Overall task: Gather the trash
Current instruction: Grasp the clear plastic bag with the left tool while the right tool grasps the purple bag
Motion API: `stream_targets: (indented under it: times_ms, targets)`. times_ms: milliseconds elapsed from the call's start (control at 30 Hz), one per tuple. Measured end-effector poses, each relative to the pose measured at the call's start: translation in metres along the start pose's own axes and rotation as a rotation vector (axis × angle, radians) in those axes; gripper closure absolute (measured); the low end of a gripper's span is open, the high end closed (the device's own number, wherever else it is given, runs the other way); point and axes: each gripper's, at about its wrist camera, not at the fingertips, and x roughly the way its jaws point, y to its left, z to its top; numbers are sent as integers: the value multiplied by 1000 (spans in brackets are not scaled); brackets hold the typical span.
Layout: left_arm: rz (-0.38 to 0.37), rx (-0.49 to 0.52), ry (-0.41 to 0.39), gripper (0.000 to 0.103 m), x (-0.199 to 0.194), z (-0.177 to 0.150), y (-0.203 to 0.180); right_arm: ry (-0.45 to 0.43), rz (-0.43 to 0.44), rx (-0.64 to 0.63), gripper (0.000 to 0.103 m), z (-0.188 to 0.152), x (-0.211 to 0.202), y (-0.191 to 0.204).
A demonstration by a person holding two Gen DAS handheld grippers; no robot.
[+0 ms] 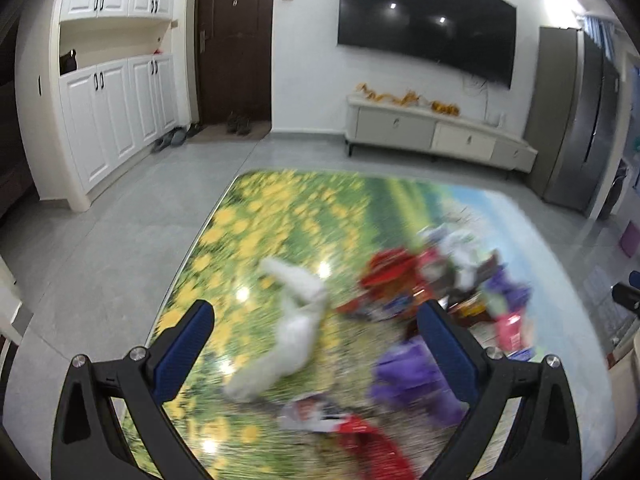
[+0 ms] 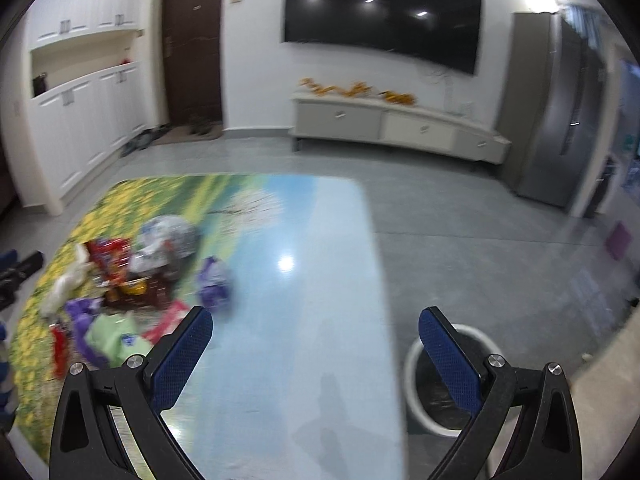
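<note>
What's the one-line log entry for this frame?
left tool: open, over trash pile | right tool: open, empty | bin: on floor beside table | nothing grasped yet

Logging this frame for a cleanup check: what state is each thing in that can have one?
left gripper: open, empty, over the table
right gripper: open, empty
trash bin: open, dark liner, on the floor beside the table
front door: shut
TV: off
cabinet doors: shut
trash pile: loose on the table
</note>
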Motion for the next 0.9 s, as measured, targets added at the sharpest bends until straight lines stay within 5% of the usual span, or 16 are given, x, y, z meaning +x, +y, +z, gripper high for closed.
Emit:
stream_targets:
  times_ms: [200, 533, 700, 833, 900]
  targets:
    - [-29, -1, 95, 12, 31, -9, 22, 96, 179, 26, 30, 13, 46, 20]
    - [-85, -21, 204, 32, 63, -18, 29, 197, 231, -22, 39, 25, 121, 43]
    - [-99, -2, 245, 68, 73, -22, 25, 228, 253, -12, 51, 21, 138, 40]
    - [-99, 20, 246, 76, 70, -22, 19, 237, 290, -5, 76, 19, 143, 37]
    - [-109, 22, 234, 76, 64, -21, 16, 228, 307, -1, 76, 19, 141, 35]
